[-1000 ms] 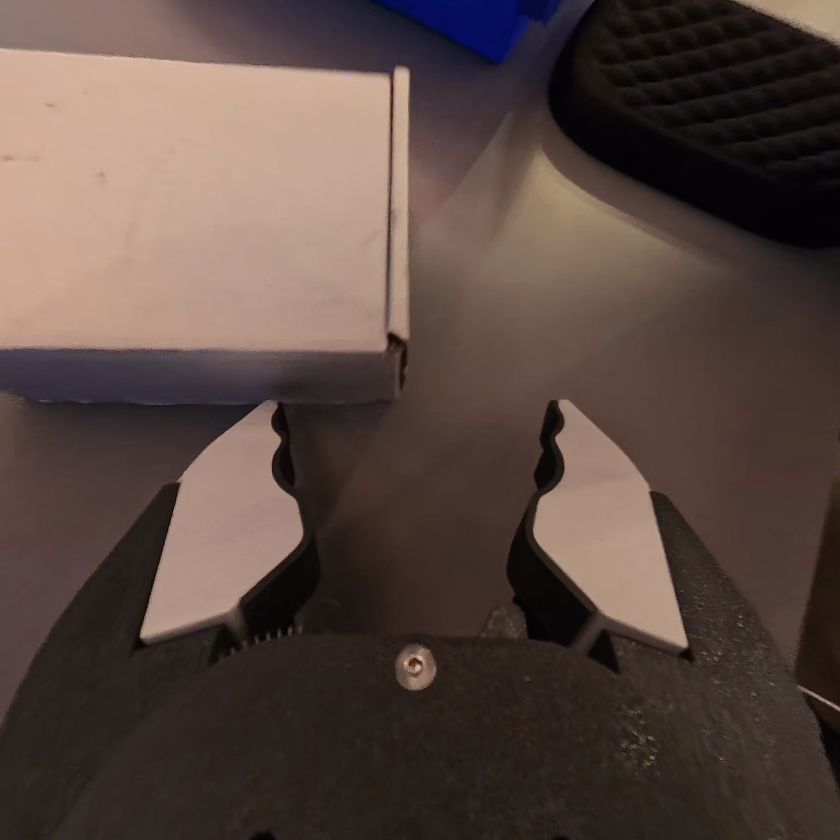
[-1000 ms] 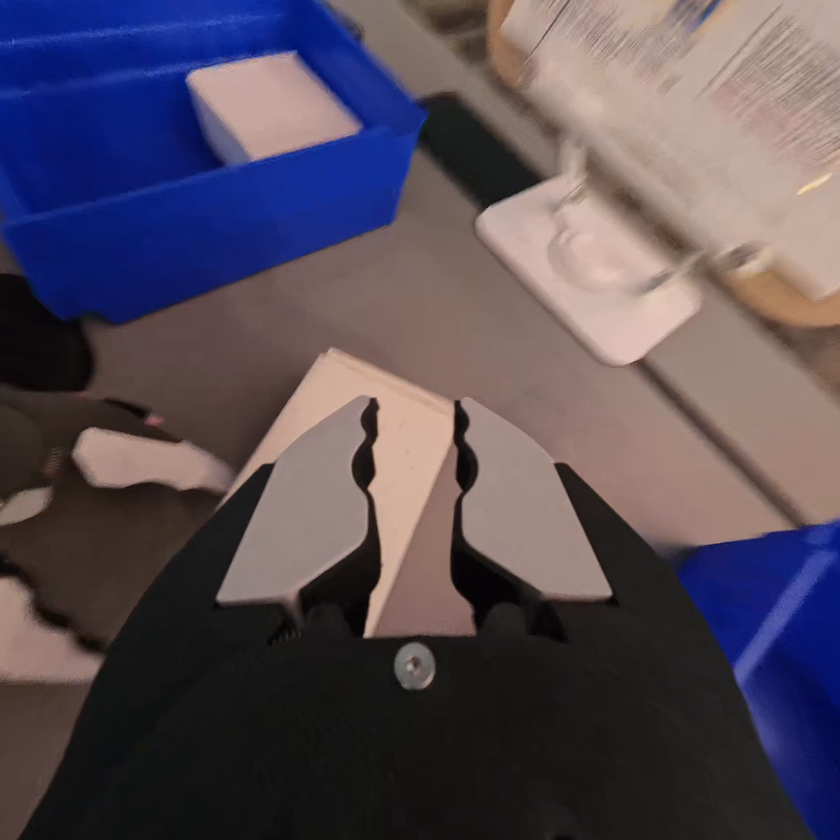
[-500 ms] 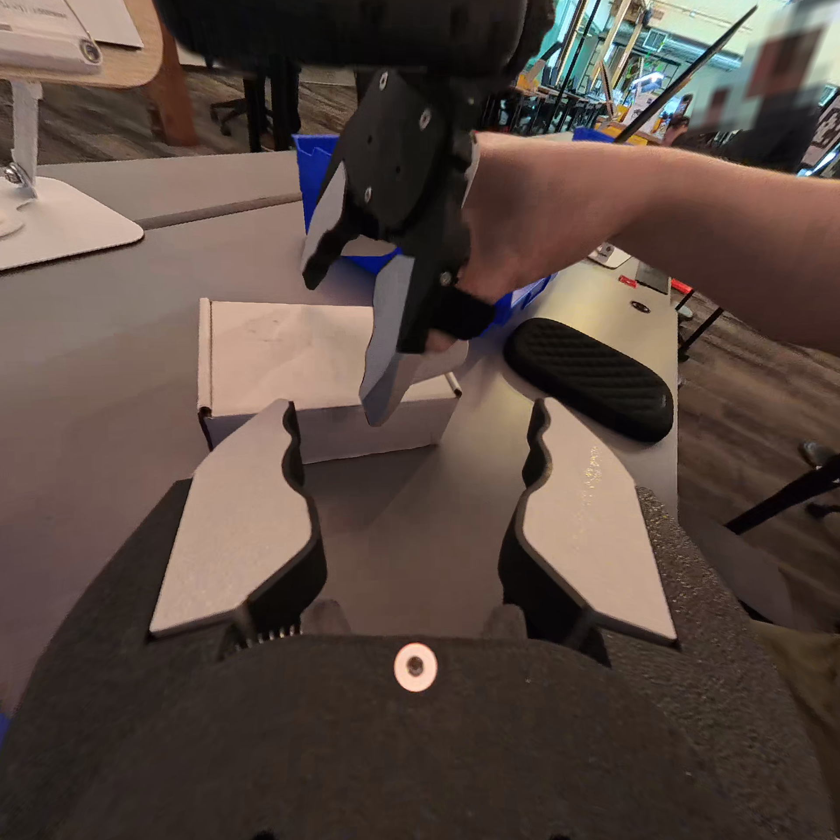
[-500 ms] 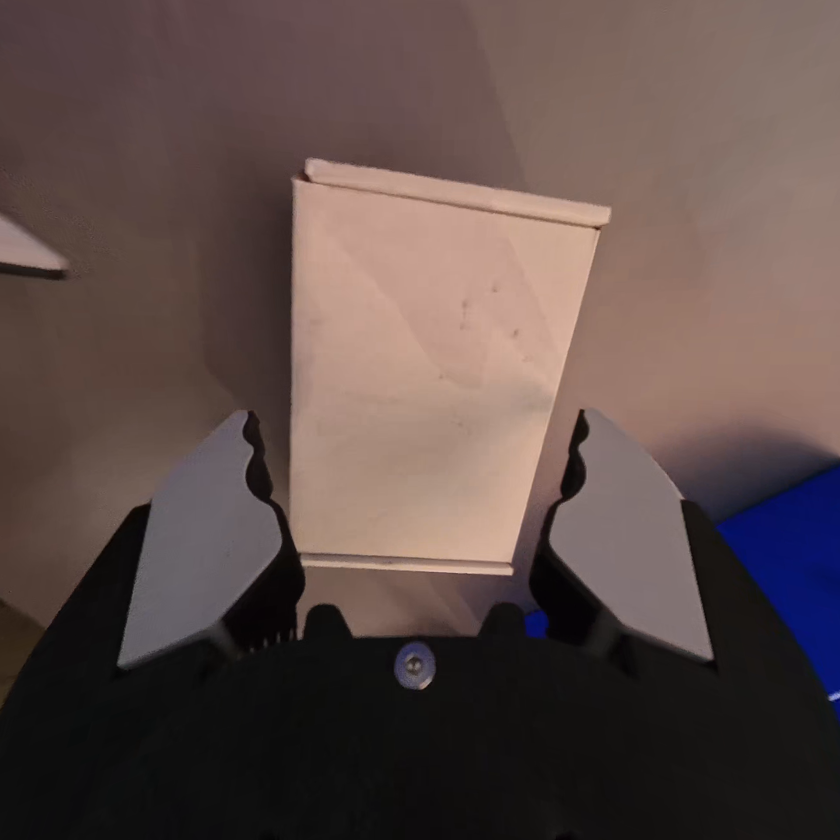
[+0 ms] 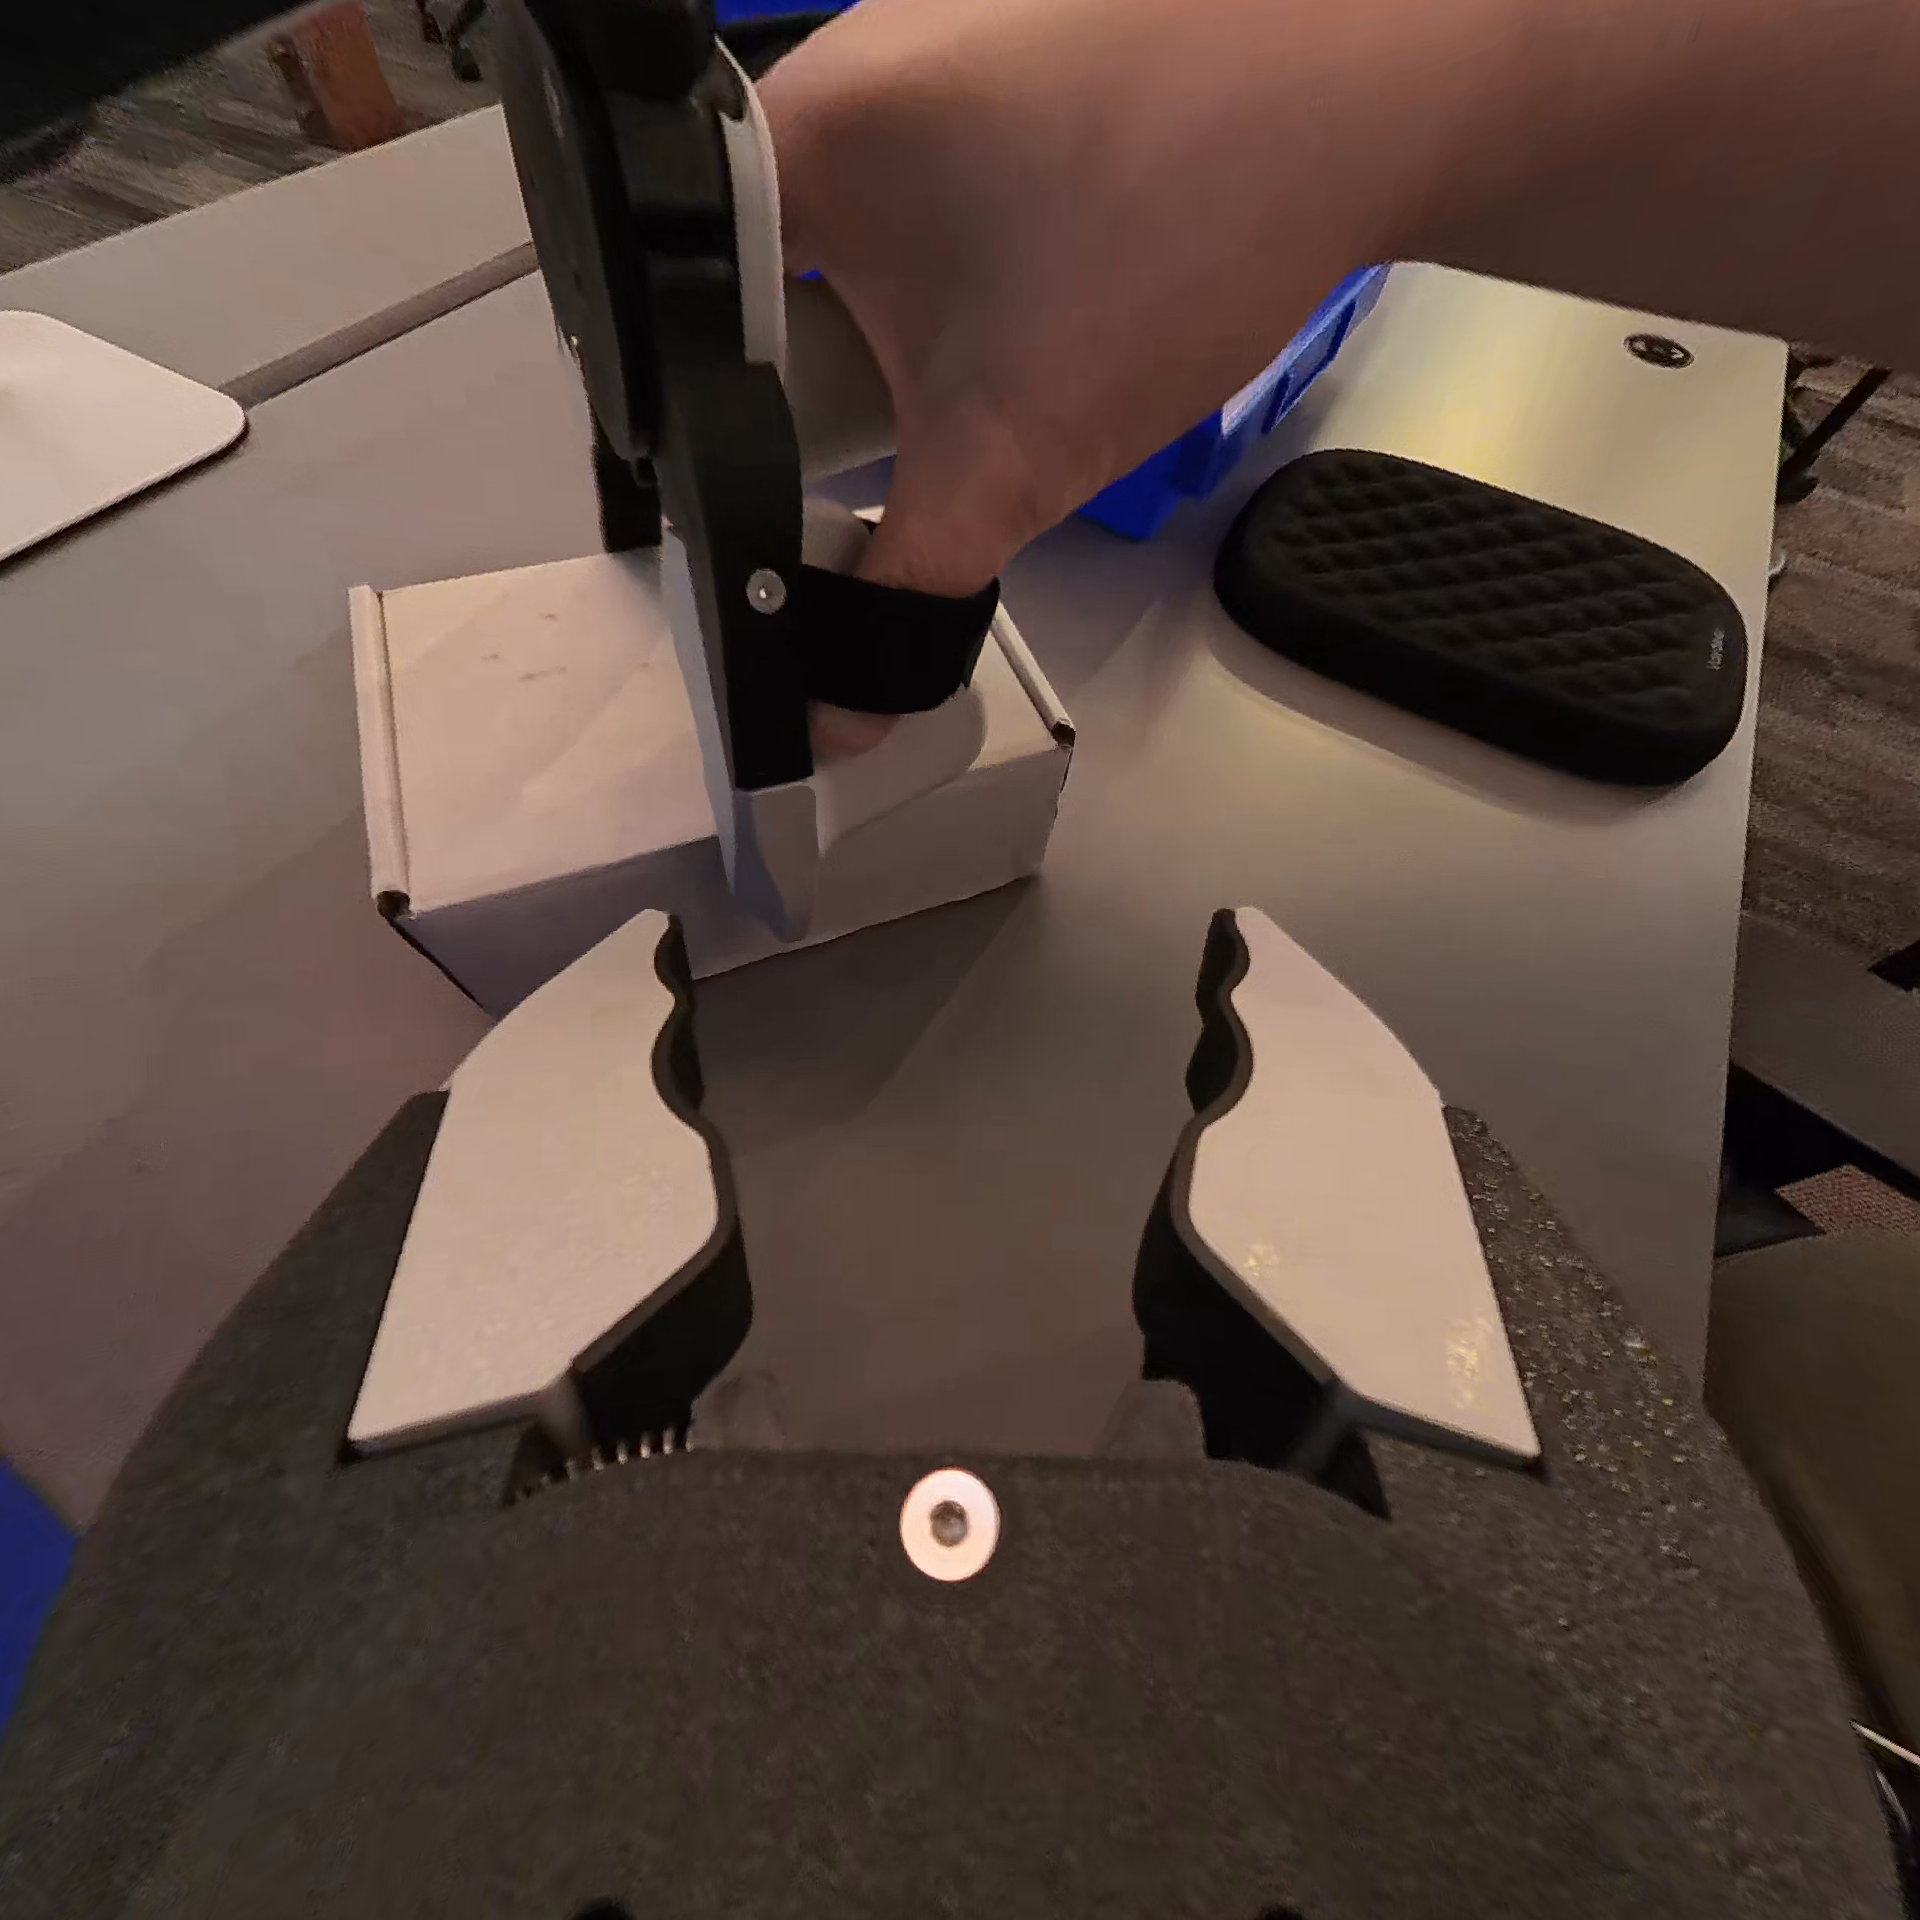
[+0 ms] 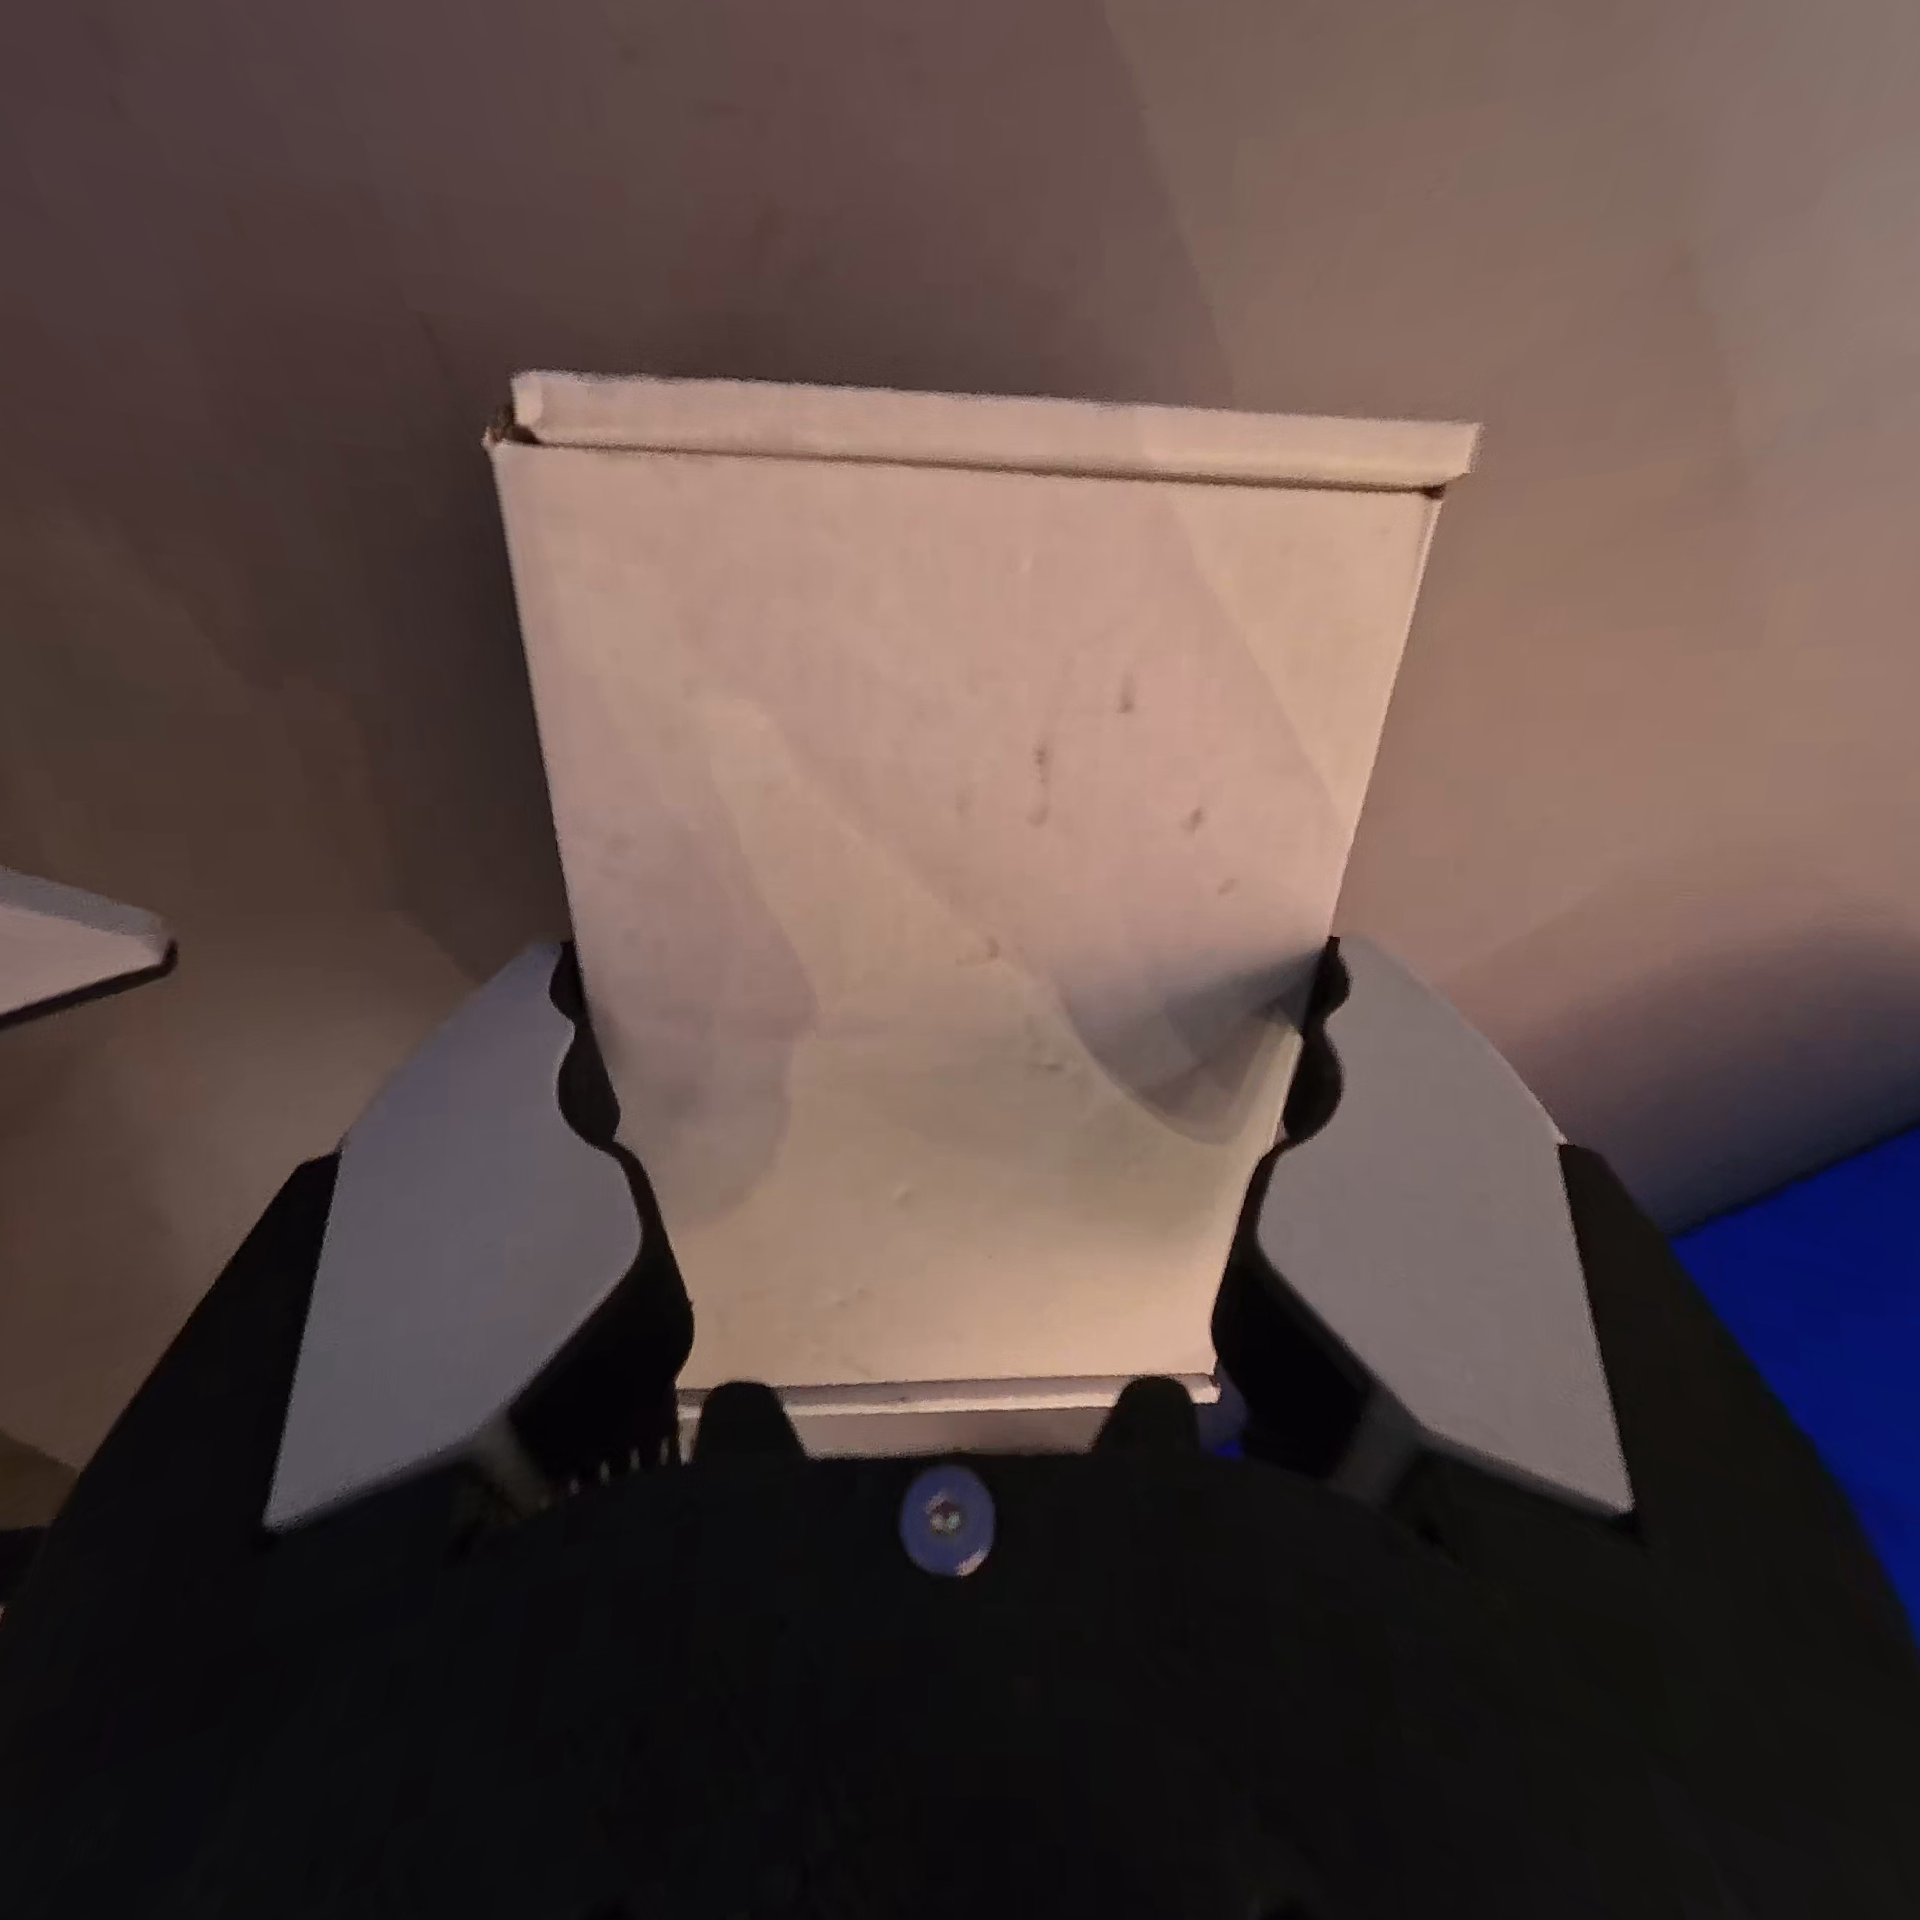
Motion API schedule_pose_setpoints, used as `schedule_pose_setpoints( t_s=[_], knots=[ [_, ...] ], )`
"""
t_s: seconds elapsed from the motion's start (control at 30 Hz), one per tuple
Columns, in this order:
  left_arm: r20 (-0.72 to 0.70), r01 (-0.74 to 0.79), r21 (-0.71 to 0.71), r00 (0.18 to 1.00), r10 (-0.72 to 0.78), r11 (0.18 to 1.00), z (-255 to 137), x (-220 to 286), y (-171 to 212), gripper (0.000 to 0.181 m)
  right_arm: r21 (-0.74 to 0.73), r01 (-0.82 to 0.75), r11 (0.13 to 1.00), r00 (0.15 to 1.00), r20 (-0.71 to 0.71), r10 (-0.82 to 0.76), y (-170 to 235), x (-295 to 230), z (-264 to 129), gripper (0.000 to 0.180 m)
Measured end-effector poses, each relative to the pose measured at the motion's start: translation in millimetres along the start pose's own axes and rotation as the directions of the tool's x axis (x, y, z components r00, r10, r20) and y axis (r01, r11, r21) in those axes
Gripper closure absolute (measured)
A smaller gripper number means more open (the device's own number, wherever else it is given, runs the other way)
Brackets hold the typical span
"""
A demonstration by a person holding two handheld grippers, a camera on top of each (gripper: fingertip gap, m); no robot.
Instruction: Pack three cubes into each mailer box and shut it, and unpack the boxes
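A closed white mailer box lies on the grey table, just ahead and left of my left gripper, which is open, empty and low over the table. In the right wrist view the same box fills the gap between the wide-open fingers of my right gripper, which straddles it from above, with the fingertips at its two long sides. In the left wrist view a hand holds that right gripper over the box, its near finger down the box's front wall. No cubes show.
A black padded wrist rest lies to the right of the box. A blue bin stands behind the hand and also shows in the right wrist view. A white stand base is at far left. The table's edge runs along the right.
My right gripper opened wide and came down over the box until its fingers straddle it. My left gripper tilted up from the box's near wall and stays open.
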State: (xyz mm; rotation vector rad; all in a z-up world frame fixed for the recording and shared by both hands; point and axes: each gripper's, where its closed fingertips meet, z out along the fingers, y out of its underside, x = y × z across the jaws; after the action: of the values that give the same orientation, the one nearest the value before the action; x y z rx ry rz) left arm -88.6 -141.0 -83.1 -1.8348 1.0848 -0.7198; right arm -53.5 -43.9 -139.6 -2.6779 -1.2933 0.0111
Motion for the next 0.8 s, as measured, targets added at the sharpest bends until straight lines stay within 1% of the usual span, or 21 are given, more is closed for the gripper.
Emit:
schedule_pose_setpoints(
  t_s=[0.13, 0.23, 0.5, 0.6, 0.67, 0.8],
  knots=[
    [-0.002, -0.004, -0.009, 1.000, 0.004, 1.000, 0.9, 0.7, 1.4, 0.088, 0.005, -0.008, 1.000, 0.999, 0.036, 0.008, -1.5, -2.0, -4.1, 0.053],
    [-0.003, -0.005, -0.015, 1.000, 0.005, 1.000, 1.6, 0.8, 2.6, 0.088, -0.006, -0.001, 1.000, 0.999, 0.037, 0.001, -0.2, -1.3, -4.8, 0.054],
    [-0.003, -0.014, -0.028, 1.000, 0.014, 1.000, 3.0, 2.1, 4.8, 0.088, -0.059, -0.005, 0.998, 1.000, 0.022, 0.007, 4.6, -1.9, -4.9, 0.054],
    [-0.003, -0.014, -0.024, 1.000, 0.014, 1.000, 2.6, 2.1, 4.1, 0.089, -0.097, 0.018, 0.995, 1.000, -0.011, -0.019, 7.5, -0.4, -1.4, 0.052],
    [0.001, -0.015, -0.020, 1.000, 0.015, 1.000, 2.0, 1.6, 3.6, 0.089, -0.099, 0.032, 0.995, 0.999, -0.026, -0.034, 6.7, -0.7, -1.7, 0.053],
    [0.004, -0.021, -0.023, 1.000, 0.021, 1.000, 2.2, 2.1, 3.8, 0.089, -0.084, 0.009, 0.996, 1.000, -0.002, -0.009, 6.7, -1.4, -2.4, 0.053]
  ],
)
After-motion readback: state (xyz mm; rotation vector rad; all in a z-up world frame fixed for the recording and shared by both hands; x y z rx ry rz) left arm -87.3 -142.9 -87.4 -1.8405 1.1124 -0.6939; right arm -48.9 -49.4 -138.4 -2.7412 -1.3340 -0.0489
